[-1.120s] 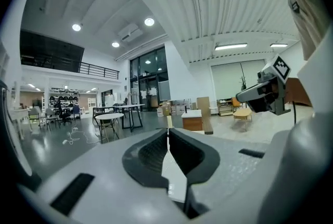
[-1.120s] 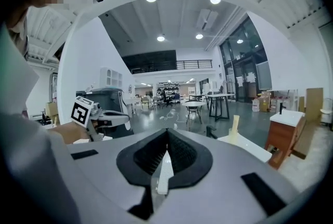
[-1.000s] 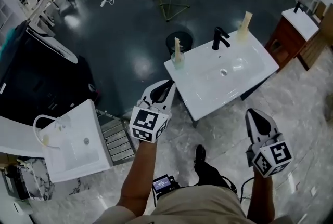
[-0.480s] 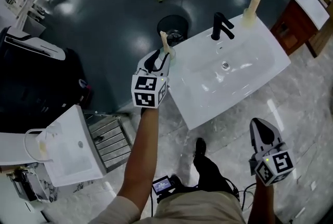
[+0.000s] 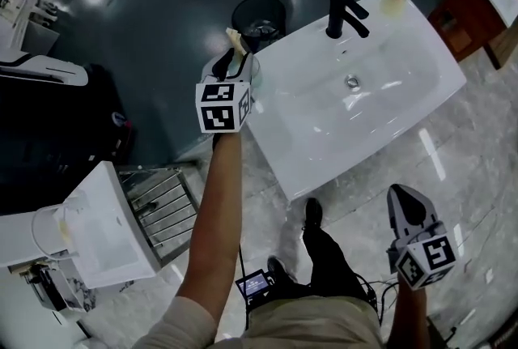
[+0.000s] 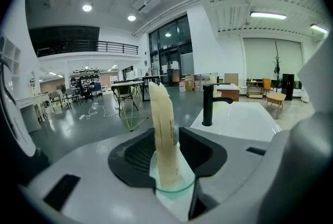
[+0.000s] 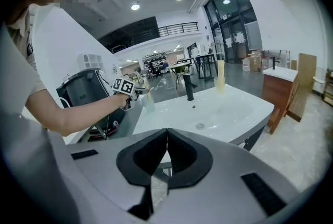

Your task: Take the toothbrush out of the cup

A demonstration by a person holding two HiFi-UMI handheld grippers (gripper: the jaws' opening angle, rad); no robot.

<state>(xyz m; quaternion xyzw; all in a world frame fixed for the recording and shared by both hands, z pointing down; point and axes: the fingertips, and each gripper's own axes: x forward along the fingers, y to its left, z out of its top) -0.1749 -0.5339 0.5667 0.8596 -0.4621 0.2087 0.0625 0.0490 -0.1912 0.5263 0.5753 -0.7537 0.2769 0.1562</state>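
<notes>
A: Stage shown?
B: Approach only. At the counter [image 5: 324,137] corner, the left gripper [image 6: 167,154] had its fingers [image 6: 200,153] opening astride the toothbrush [image 6: 164,129], not pressing it. The right gripper [image 7: 166,158] was clenched and empty.
A: Outstanding?
B: The toothbrush stood upright in the cup [image 6: 179,193]; grasping and lifting it out were judged still to do.

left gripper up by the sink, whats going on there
A person holds a gripper in each hand. The left gripper is at the corner of the white sink, where a clear cup holds a pale toothbrush standing upright. Its jaws are opening, with the toothbrush between them but not gripped, so it is not yet out of the cup. The right gripper hangs low beside the sink, shut and empty.
</notes>
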